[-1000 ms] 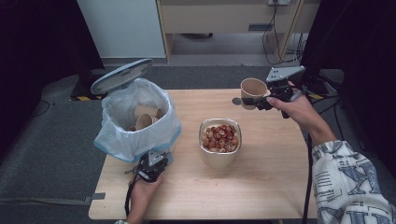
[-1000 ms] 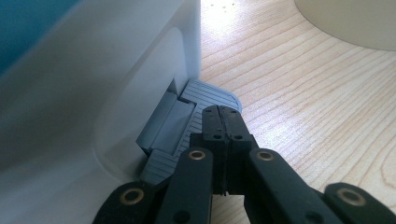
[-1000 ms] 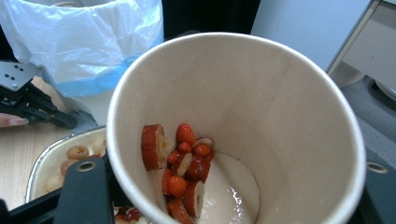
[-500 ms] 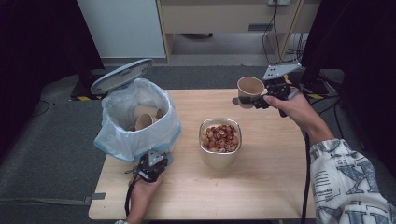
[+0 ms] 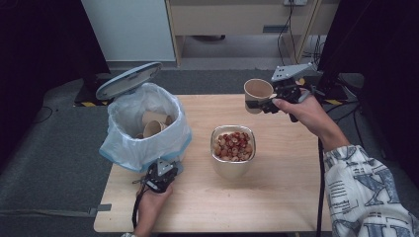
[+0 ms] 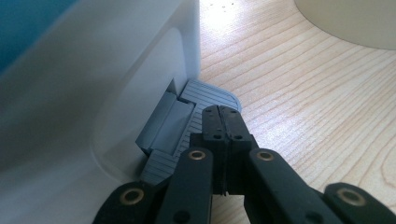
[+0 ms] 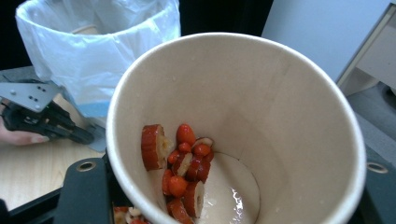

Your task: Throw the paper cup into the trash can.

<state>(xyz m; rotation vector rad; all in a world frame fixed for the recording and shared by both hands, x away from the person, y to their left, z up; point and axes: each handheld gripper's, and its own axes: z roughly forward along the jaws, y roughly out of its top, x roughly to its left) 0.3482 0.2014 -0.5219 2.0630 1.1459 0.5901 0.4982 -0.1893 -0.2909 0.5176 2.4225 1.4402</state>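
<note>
pale wood grain runs across the table (image 5: 276, 197) we work at, with grey carpet around it. nearest to us, at the near left, our left gripper (image 5: 159, 178) rests low on the tabletop, its jaws pressed together with nothing between them — the tips sit on the grey foot pedal (image 6: 187, 123) at the base of the bin (image 5: 143, 128). that small white bin, lined with a pale bag, stands just beyond the gripper with its lid (image 5: 129, 79) tipped up, and used paper cups lie inside. to its right, mid-table, stands a metal bowl (image 5: 233, 165) heaped with red and pale fruit slices. farther off, at the far right, our right gripper (image 5: 267, 104) is clamped on a paper cup (image 5: 258, 91), held above the table — it is tilted, with a few red slices (image 7: 182, 170) and some liquid in it.
</note>
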